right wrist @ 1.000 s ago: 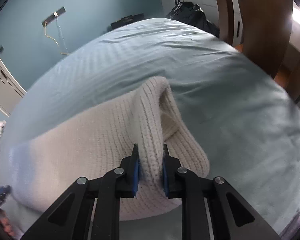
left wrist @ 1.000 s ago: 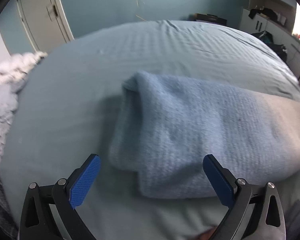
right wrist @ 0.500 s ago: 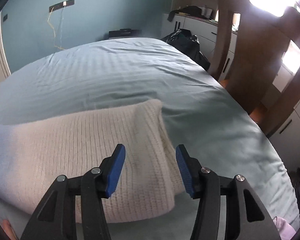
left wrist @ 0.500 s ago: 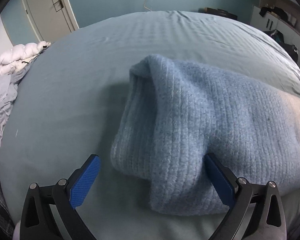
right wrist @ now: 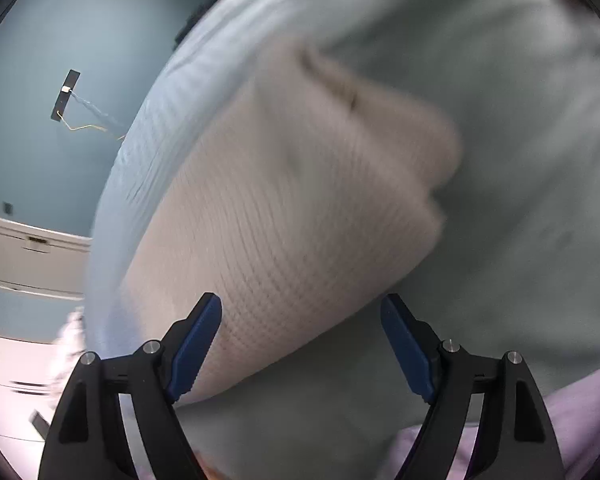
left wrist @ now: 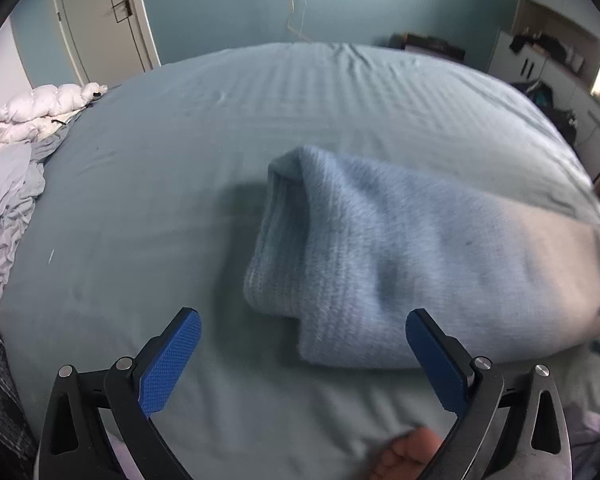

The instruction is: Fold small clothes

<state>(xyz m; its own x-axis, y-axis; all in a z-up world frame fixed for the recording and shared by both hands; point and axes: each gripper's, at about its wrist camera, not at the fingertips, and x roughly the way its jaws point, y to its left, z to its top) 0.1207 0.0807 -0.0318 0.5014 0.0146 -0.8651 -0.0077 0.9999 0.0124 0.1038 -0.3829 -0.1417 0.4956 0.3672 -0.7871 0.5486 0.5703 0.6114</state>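
Note:
A folded knit sweater (left wrist: pixel 399 264) lies on the pale blue bed sheet (left wrist: pixel 180 160); it looks light blue in the left wrist view and cream-white (right wrist: pixel 292 208) in the right wrist view. My left gripper (left wrist: pixel 303 344) hangs open just in front of the sweater's near left corner, its blue pads clear of the knit. My right gripper (right wrist: pixel 301 328) is tilted and its jaws are opening over the sweater's near edge; the knit lies below between them and the pads do not press on it. The right wrist picture is blurred.
A heap of crumpled white and grey bedding (left wrist: pixel 16 152) lies at the bed's left edge. Beyond the bed are a door (left wrist: pixel 96 20), a teal wall and white cupboards (left wrist: pixel 551 52). A person's bare toes (left wrist: pixel 407 456) show below the left gripper.
My right gripper let go of the sweater's ribbed fold, spread its jaws and rolled, so the bed now looks tilted. The left gripper drew back a little from the sweater and stayed open.

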